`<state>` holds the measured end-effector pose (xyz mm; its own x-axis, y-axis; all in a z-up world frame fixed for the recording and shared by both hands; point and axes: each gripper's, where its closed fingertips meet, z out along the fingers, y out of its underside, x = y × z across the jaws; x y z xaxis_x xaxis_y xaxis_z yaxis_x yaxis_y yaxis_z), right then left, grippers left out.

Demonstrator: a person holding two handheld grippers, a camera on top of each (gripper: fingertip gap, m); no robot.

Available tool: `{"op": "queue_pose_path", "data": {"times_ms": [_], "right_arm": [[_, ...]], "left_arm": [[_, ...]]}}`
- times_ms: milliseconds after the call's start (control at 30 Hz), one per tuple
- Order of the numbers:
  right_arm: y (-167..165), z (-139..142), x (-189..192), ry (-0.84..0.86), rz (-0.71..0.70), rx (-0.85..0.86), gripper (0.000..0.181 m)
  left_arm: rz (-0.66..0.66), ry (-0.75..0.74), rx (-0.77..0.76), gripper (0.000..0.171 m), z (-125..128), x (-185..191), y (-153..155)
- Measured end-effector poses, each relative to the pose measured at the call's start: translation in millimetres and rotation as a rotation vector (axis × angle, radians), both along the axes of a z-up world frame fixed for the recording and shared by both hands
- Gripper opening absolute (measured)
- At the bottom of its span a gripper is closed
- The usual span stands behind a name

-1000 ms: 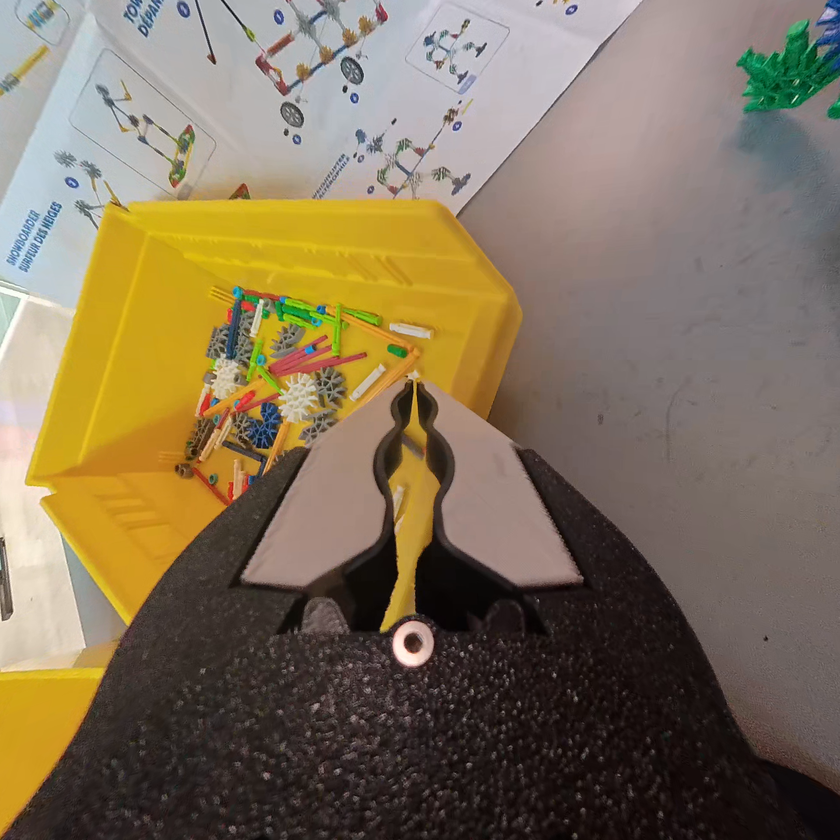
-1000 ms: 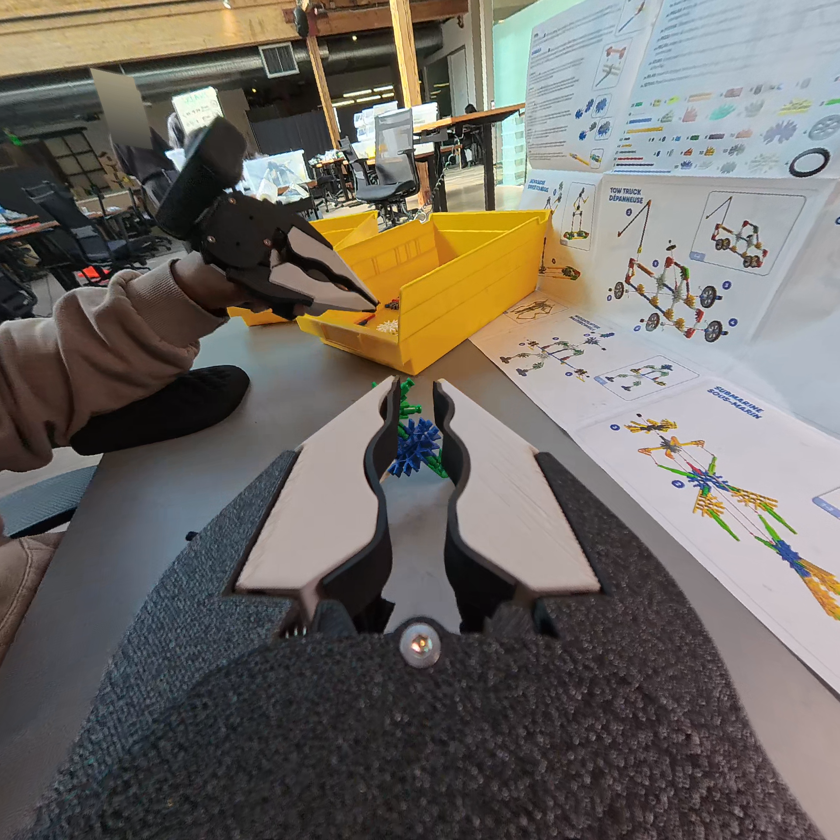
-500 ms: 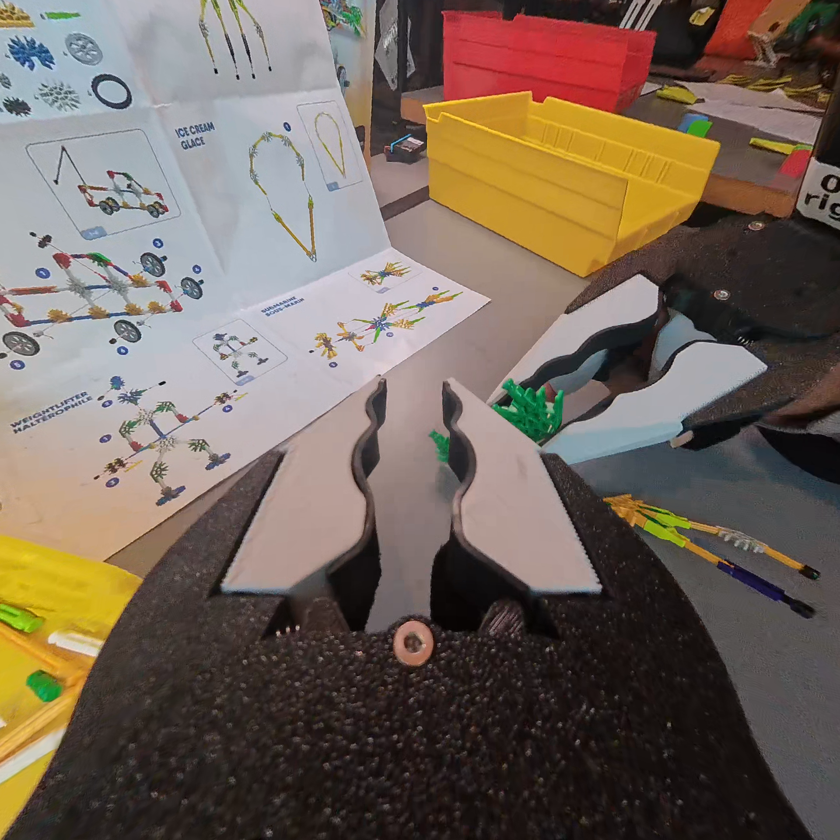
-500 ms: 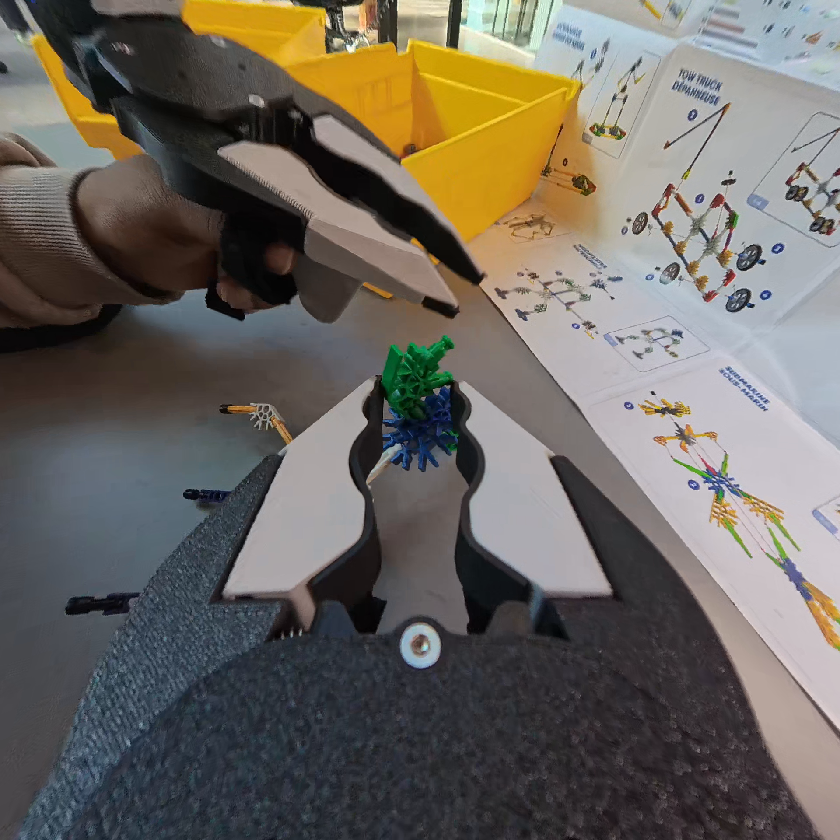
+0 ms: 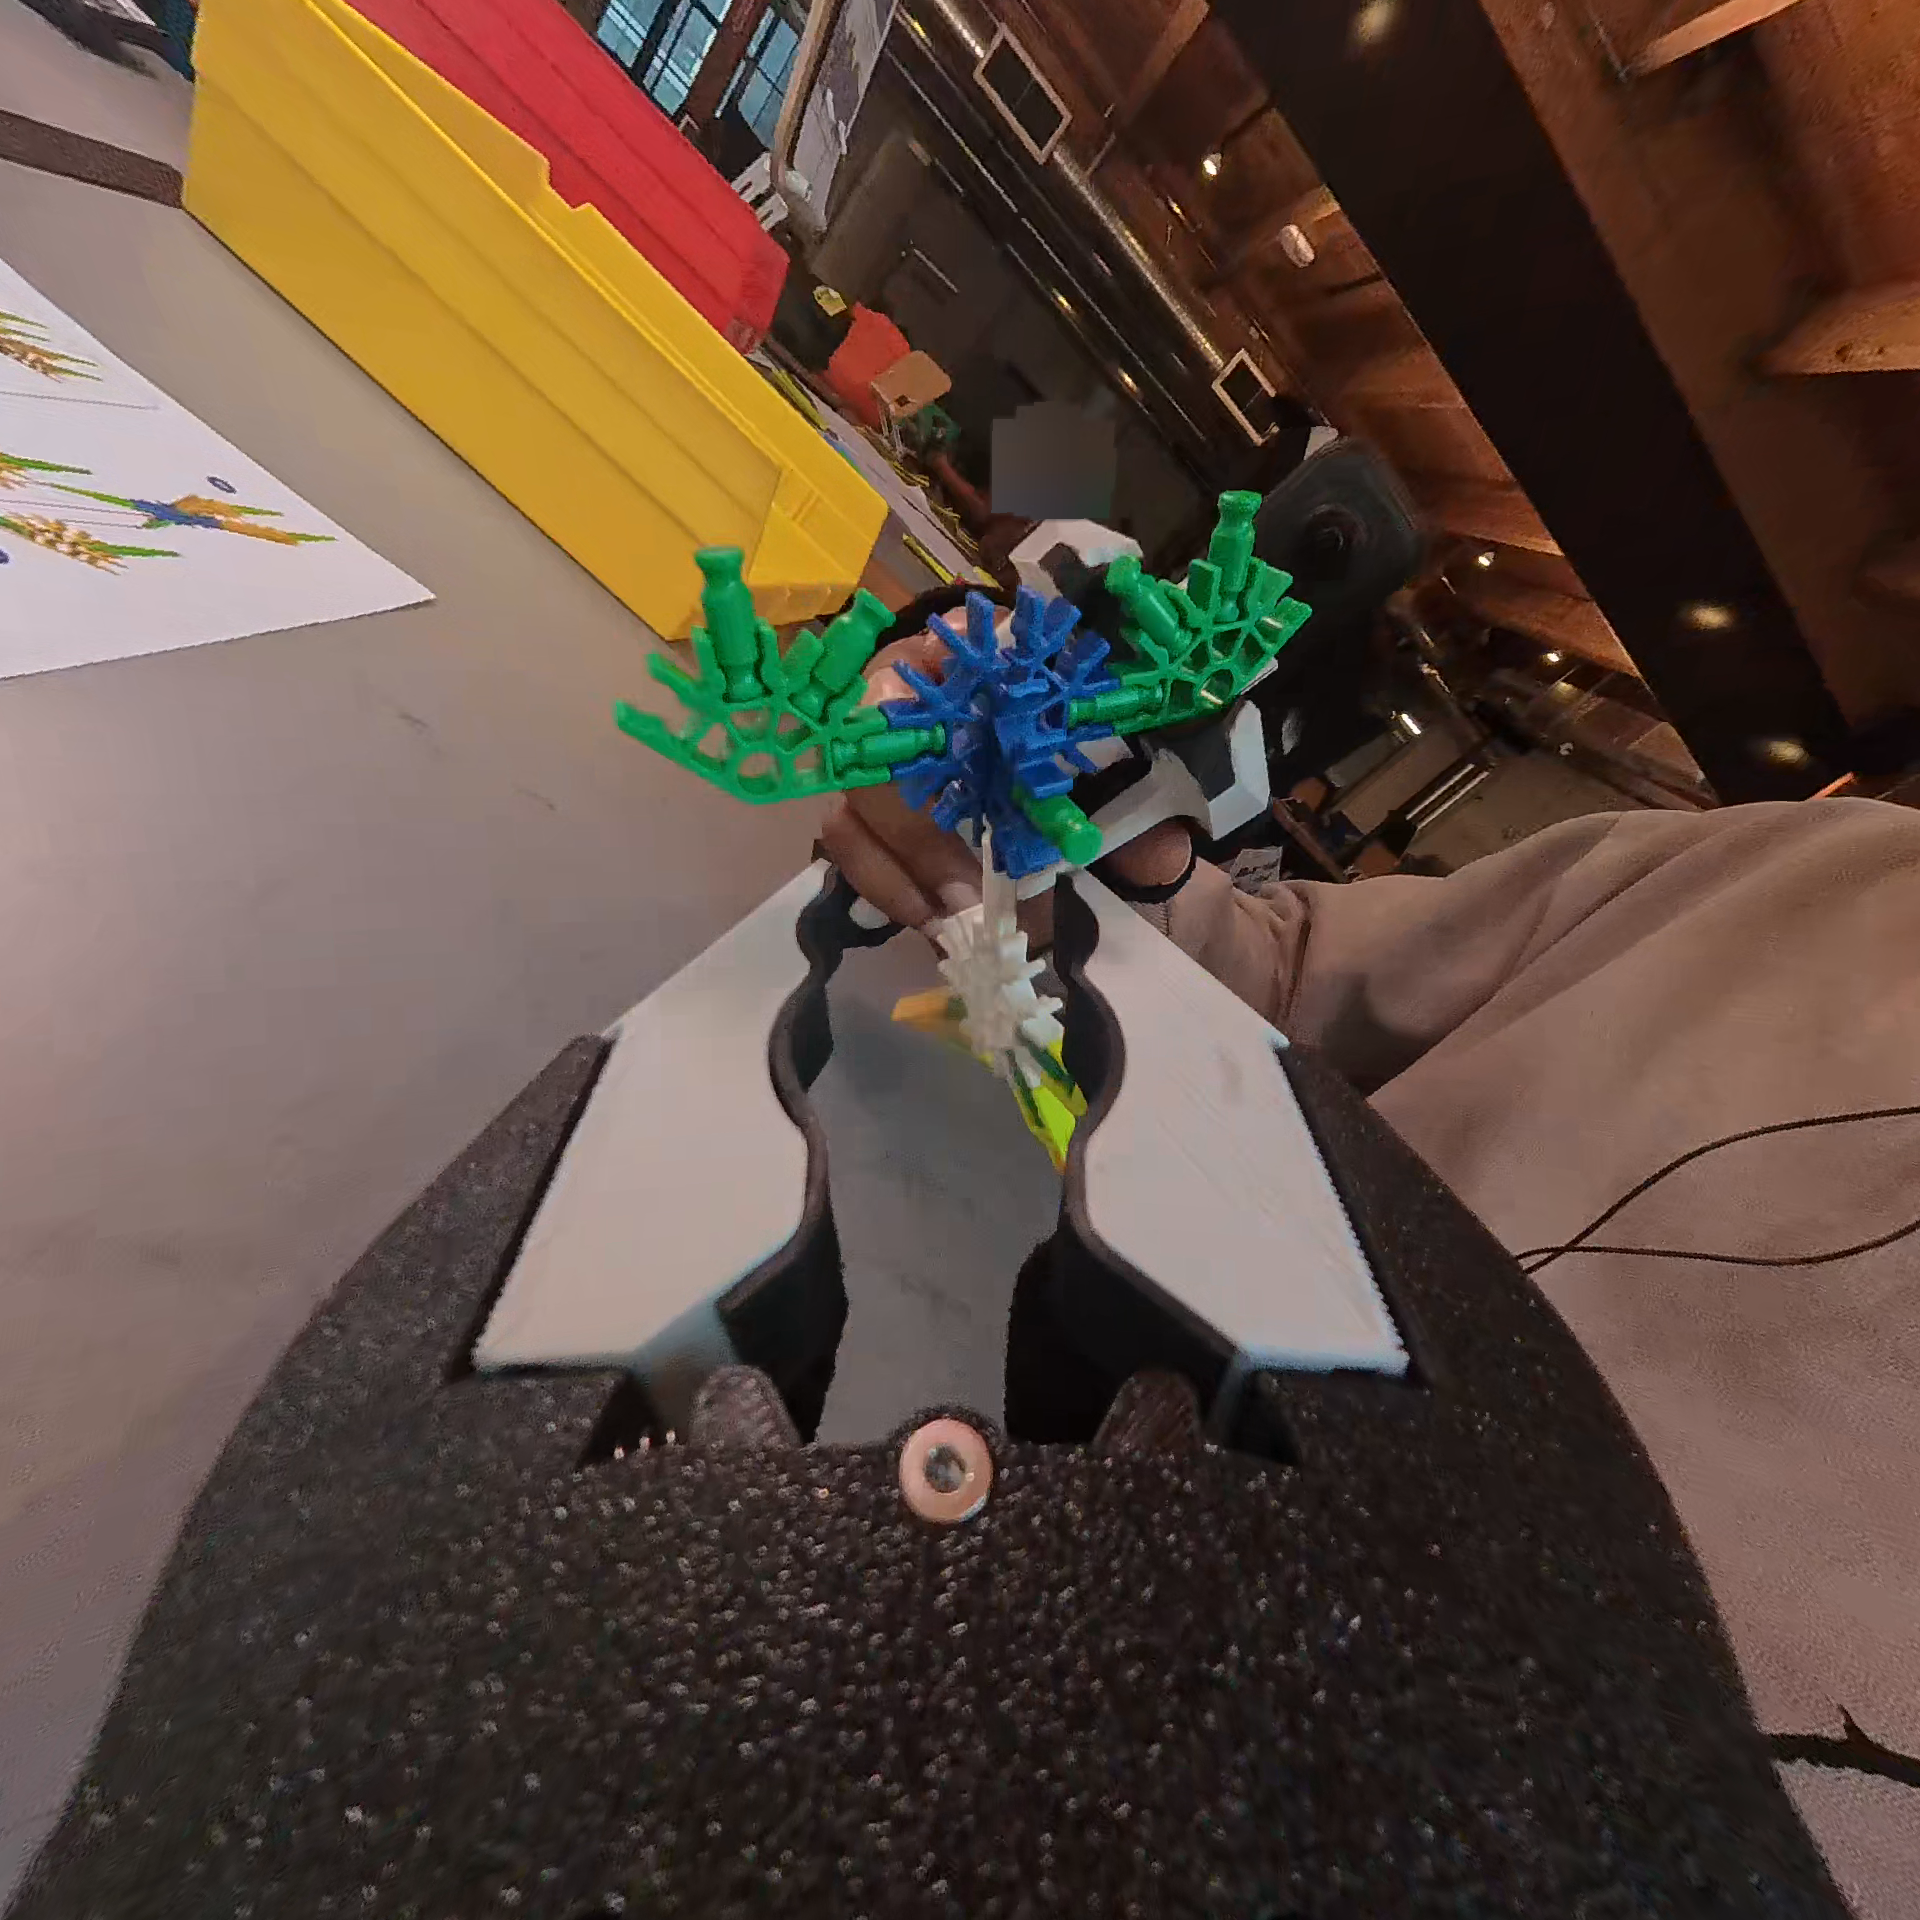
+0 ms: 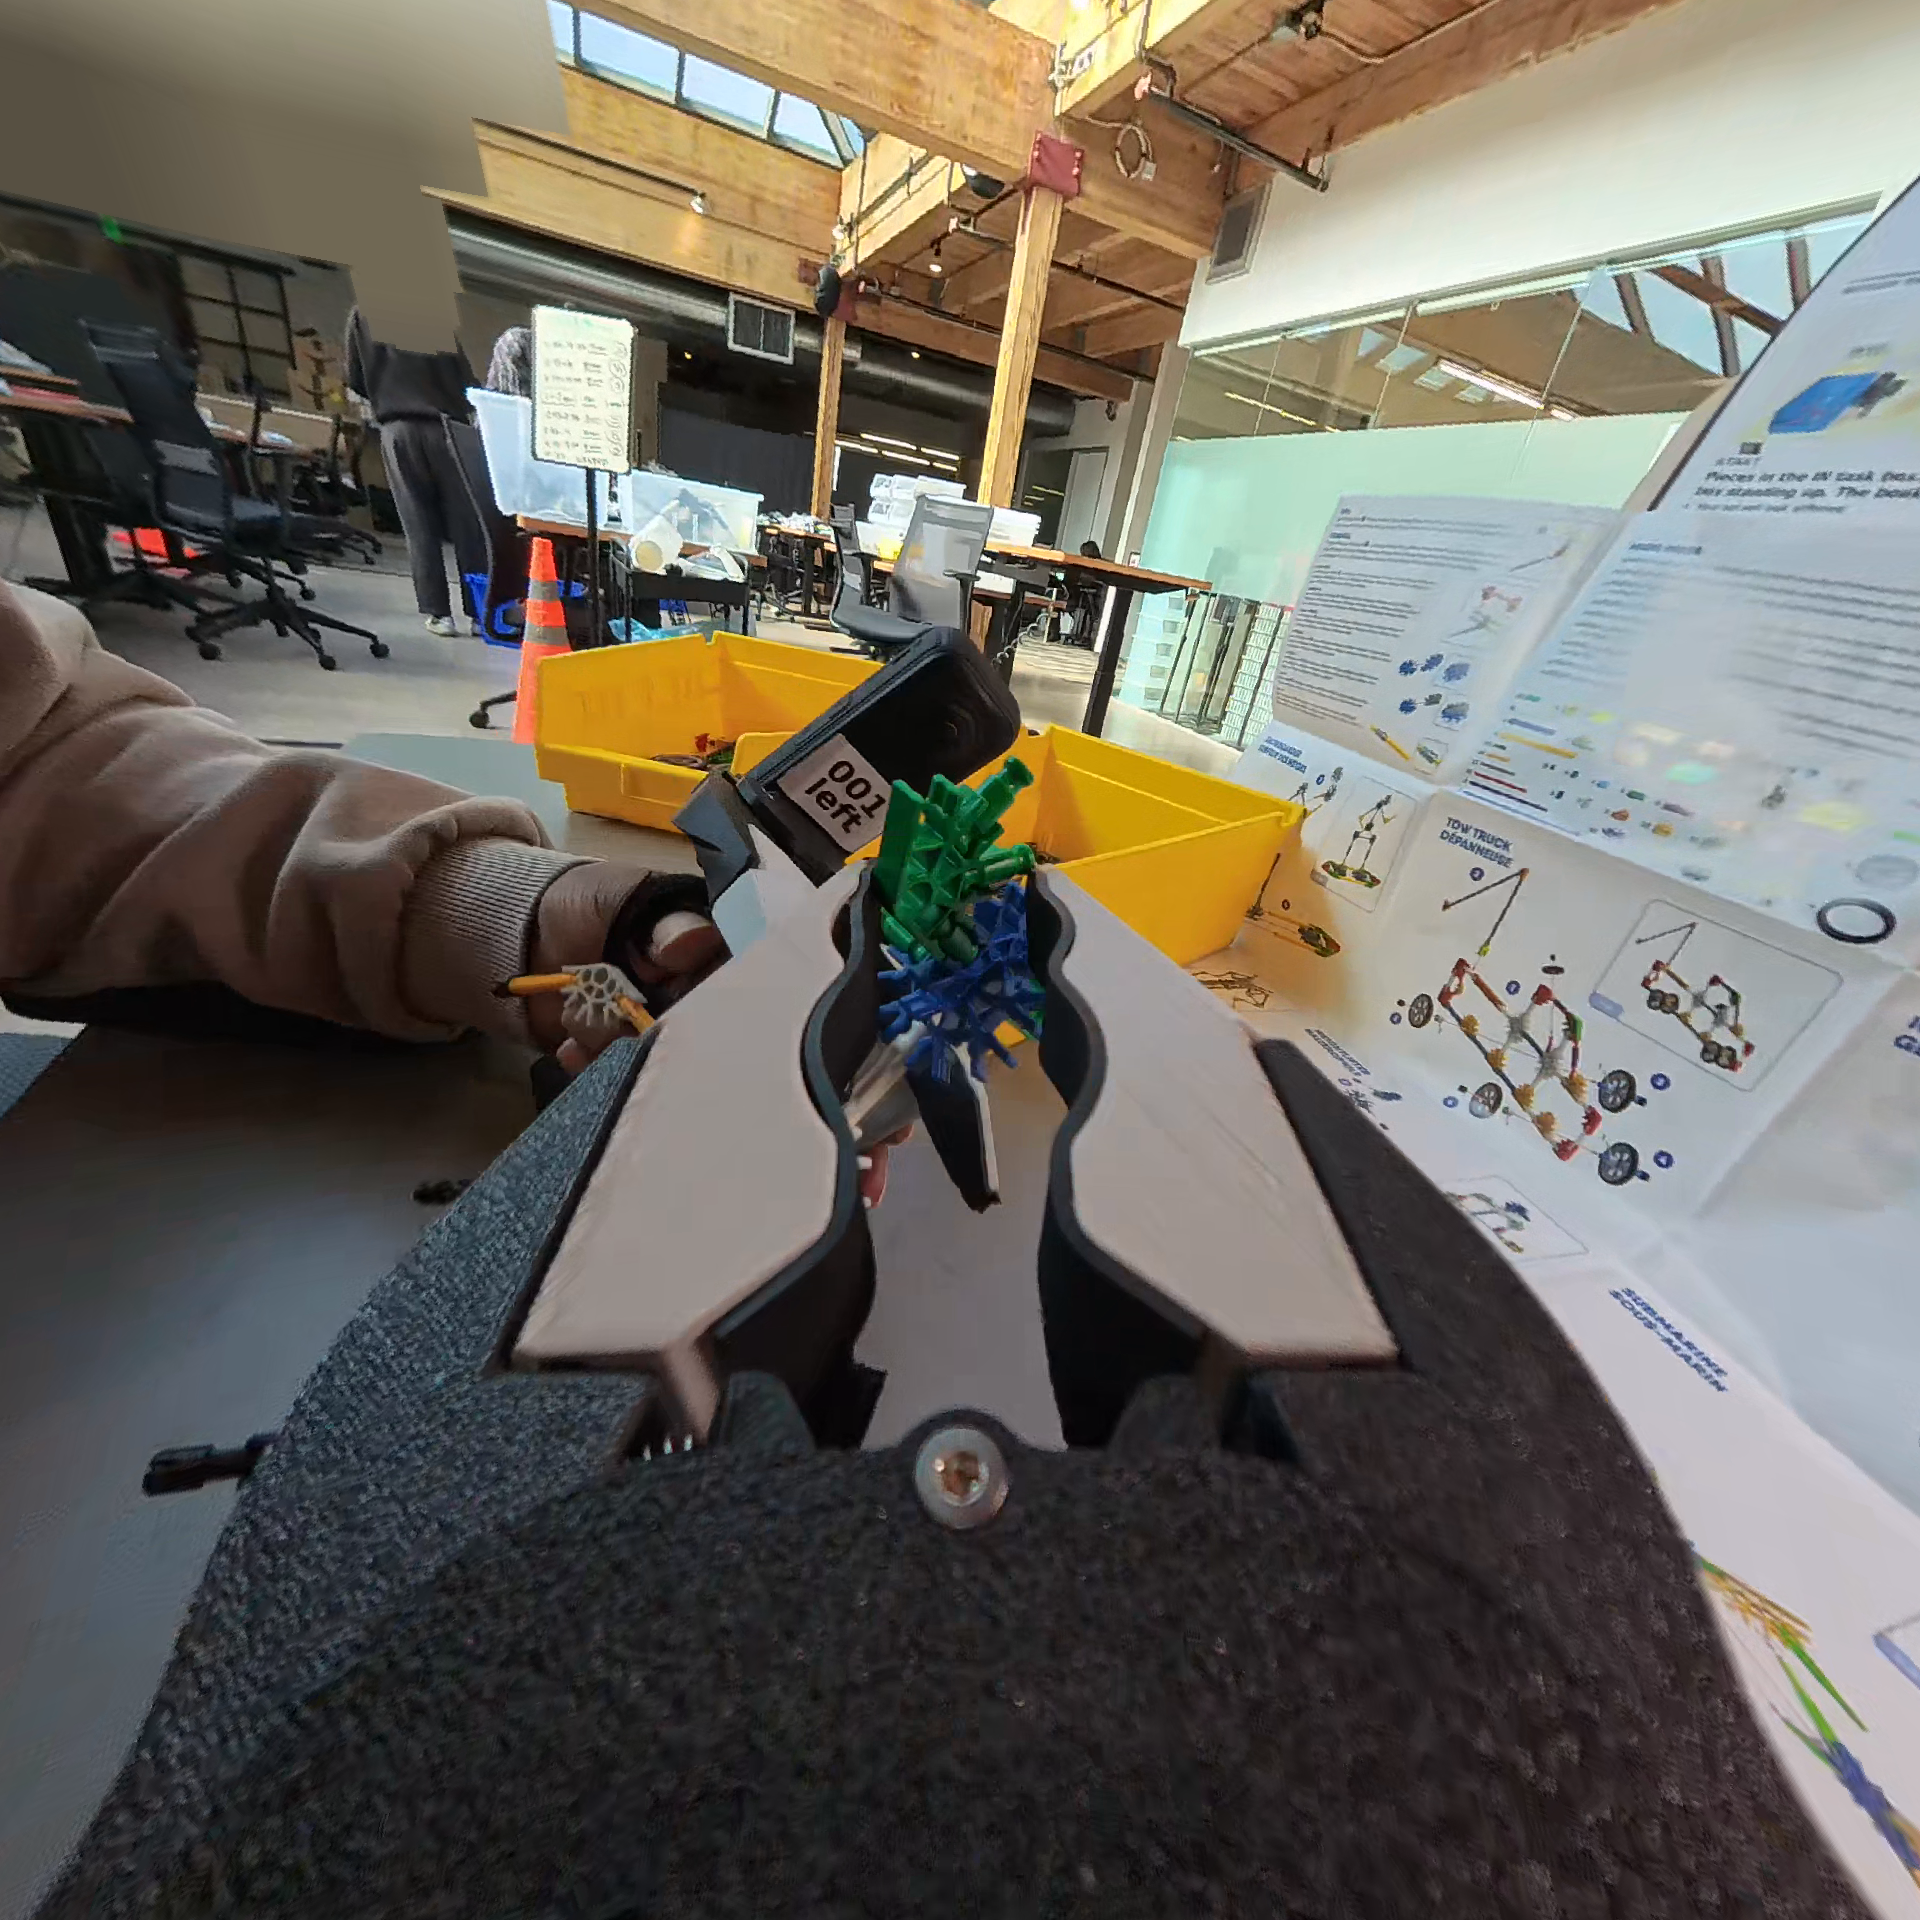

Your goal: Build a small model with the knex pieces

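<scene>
A toy assembly (image 5: 987,717) of two green fan connectors on a blue snowflake hub, with a white rod and white connector (image 5: 992,987) below, is held up in the air. My right gripper (image 6: 945,894) is shut on the blue hub (image 6: 956,997); its fingers (image 5: 1205,779) show behind the assembly in the left wrist view. My left gripper (image 5: 945,894) is open, and the white rod and connector hang between its fingertips, close to the right finger. In the right wrist view the left gripper (image 6: 920,1127) reaches in under the hub.
A yellow bin (image 5: 499,343) and a red bin (image 5: 623,135) stand behind. Two more yellow bins (image 6: 1164,862) and picture instruction sheets (image 6: 1558,987) line the grey table (image 6: 260,1247). The left hand also holds a yellow rod with a pale connector (image 6: 597,997). A small black rod (image 6: 197,1465) lies on the table. Left tips to right tips: about 5 cm.
My right gripper has lifted the assembly off the table. My left gripper has swung from the bin to face it and opened wider around the white rod.
</scene>
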<state>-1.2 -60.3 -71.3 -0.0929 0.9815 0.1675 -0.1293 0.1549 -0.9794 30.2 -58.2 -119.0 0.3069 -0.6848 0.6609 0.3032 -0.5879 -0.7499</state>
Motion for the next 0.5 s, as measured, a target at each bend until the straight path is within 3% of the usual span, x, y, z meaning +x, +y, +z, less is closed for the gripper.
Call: {"op": "queue_pose_path", "data": {"times_ms": [33, 100, 267, 433, 500], "right_arm": [[-4.4, -1.2, -1.3, -0.009, 0.001, 0.033, 0.024], [-5.8, -4.4, -1.9, -0.013, -0.033, 0.092, 0.013], [-13.5, -15.9, 3.2, -0.092, 0.006, 0.194, 0.020], [-34.4, -20.3, 14.0, -0.140, 0.151, 0.247, 0.043], [-47.3, -23.4, 20.4, -0.179, 0.237, 0.244, 0.043]], "left_arm": [[-0.008, -0.022, 0.003, 0.039, 3.2, 3.7, -1.9], [-0.015, -0.054, 0.028, 0.020, 10.4, 7.6, -5.5], [-0.072, 0.069, 0.055, 0.016, -0.3, 9.1, -14.8], [-0.347, 0.019, -0.015, 0.015, -2.5, 27.4, -52.4], [-0.440, 0.004, -0.037, 0.015, -4.2, 36.0, -66.8]]}}
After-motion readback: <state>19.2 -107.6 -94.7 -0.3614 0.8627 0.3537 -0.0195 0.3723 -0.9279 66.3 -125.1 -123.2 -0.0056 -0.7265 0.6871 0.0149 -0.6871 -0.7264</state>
